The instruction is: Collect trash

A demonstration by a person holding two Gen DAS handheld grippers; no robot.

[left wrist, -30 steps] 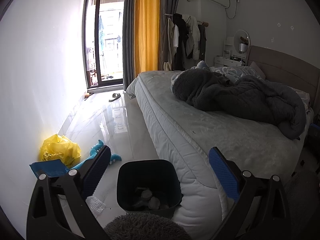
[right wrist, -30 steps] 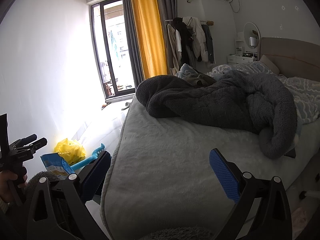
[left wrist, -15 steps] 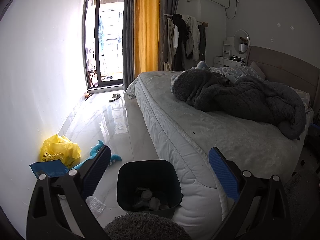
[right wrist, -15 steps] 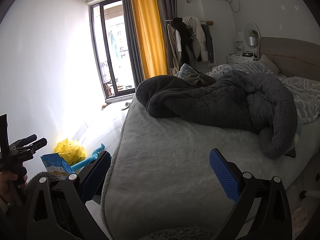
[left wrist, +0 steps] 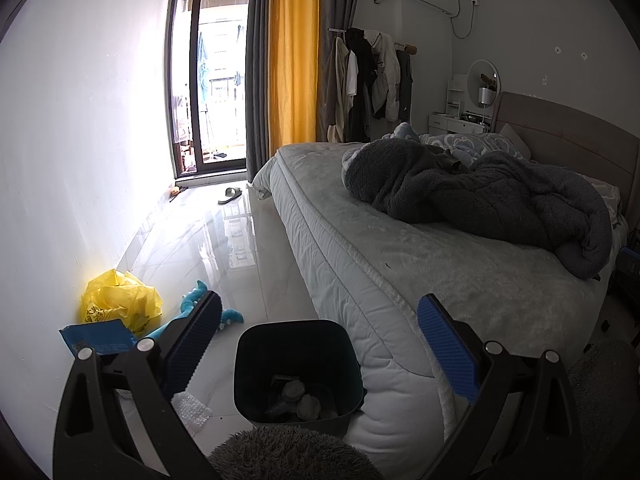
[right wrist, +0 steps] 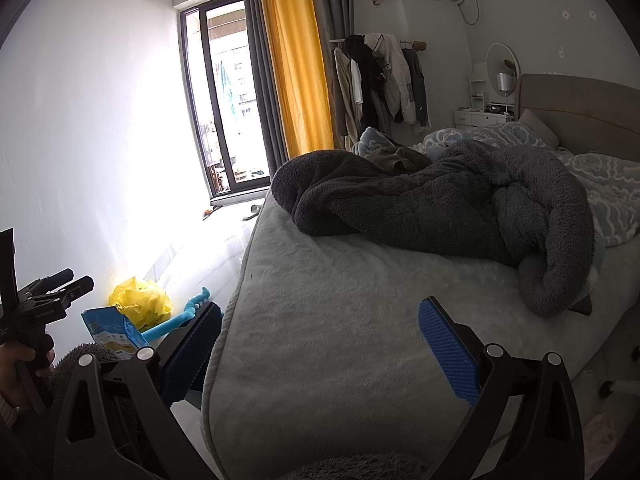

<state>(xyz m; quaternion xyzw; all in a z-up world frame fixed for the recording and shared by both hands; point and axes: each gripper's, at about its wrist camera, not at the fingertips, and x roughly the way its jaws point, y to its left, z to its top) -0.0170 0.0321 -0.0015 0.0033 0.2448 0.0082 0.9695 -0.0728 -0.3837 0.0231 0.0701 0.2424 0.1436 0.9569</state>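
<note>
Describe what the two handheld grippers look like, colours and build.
Both the left gripper and right gripper have black angular frames with triangular cutouts and silver screw heads. Each finger carries a blue ridged rubber pad. No cables show.

daylight floods bedroom, corners fall dark

strong daylight enters through the balcony door, overexposing the white wall and laying a mirror glare on the tiled floor. the trash bin sits in shadow. fisheye distortion bends edges, with black vignetting at every corner; focus is sharp.
</note>
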